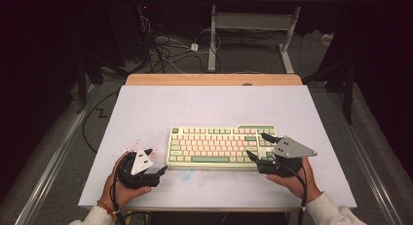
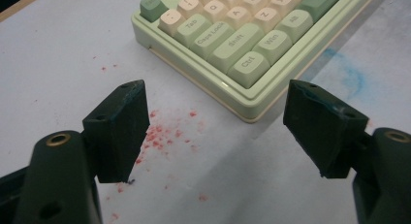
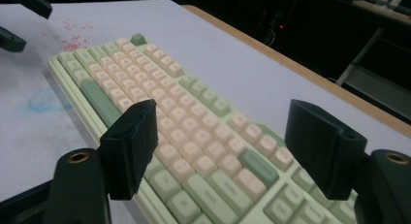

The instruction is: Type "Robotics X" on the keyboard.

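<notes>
**What sits around my work**

My white board (image 1: 214, 105) covers the desk; a wooden edge (image 1: 214, 79) shows at twelve o'clock; red specks (image 1: 130, 146) scatter at eight o'clock, a blue smear (image 1: 185, 175) at six; beyond, cables (image 1: 165, 52) tangle on the grey floor beside a white desk frame (image 1: 253, 28).

white sleeves, black grippers with grey plates.

keyboard (image 1: 221, 147) on table (image 1: 204, 103) near front edge; left gripper (image 1: 157, 161) at its left end, right gripper (image 1: 258, 146) over right end.
</notes>
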